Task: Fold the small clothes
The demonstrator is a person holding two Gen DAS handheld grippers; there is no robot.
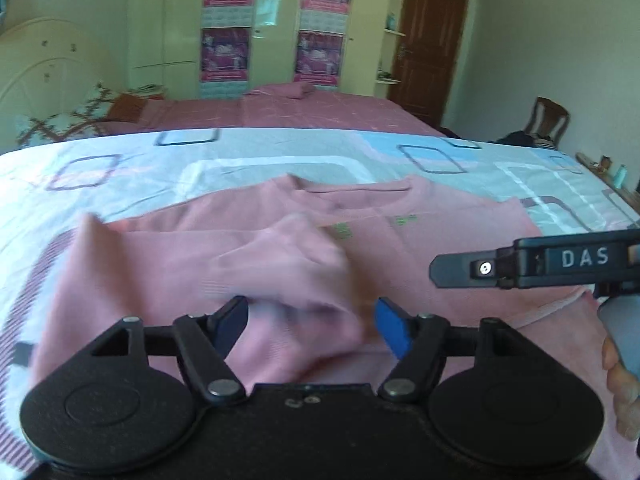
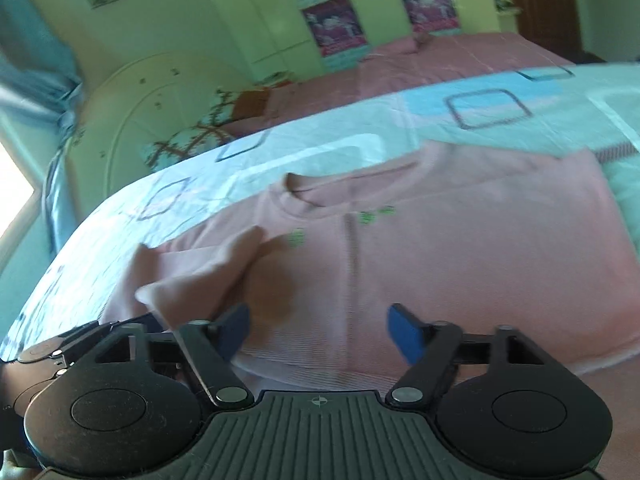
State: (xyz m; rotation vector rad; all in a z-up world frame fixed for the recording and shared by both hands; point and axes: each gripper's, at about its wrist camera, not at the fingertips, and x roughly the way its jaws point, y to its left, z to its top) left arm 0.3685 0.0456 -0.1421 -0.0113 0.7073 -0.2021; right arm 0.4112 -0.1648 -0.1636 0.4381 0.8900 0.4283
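Nearest the lens in the left wrist view, my left gripper [image 1: 310, 326] fills the bottom of the frame, its blue-padded fingers [image 1: 394, 330] standing well apart. Blurred pink cloth lies between them, but the pads do not press on it as far as I can see. At the right edge of that frame I see the black finger [image 1: 468, 270] of my other tool reaching in from the right over the cloth, marked with the letters DAS, and below it a hand [image 1: 622, 392] at the lower right corner.

Low in the right wrist view, my right gripper [image 2: 318, 332] also has its fingers spread wide, with nothing clamped; it hangs above the lower hem of the garment. Part of the left tool shows at the lower left edge there.

Just past both sets of fingers lies the pink shirt [image 2: 460, 248], spread flat across the middle of each frame with its neckline toward the top and small green marks on the chest. Its sleeve [image 2: 208, 268] at centre left is turned in over the body; the blur makes its edges unsure, and it may not be lying fully flat.

Under the shirt I see a pale blue patterned sheet [image 1: 248, 160]. Farther up is a pink bed cover [image 1: 328, 112], then a cream wardrobe [image 1: 276, 32] with posters, and a brown door [image 1: 432, 40] at upper right.
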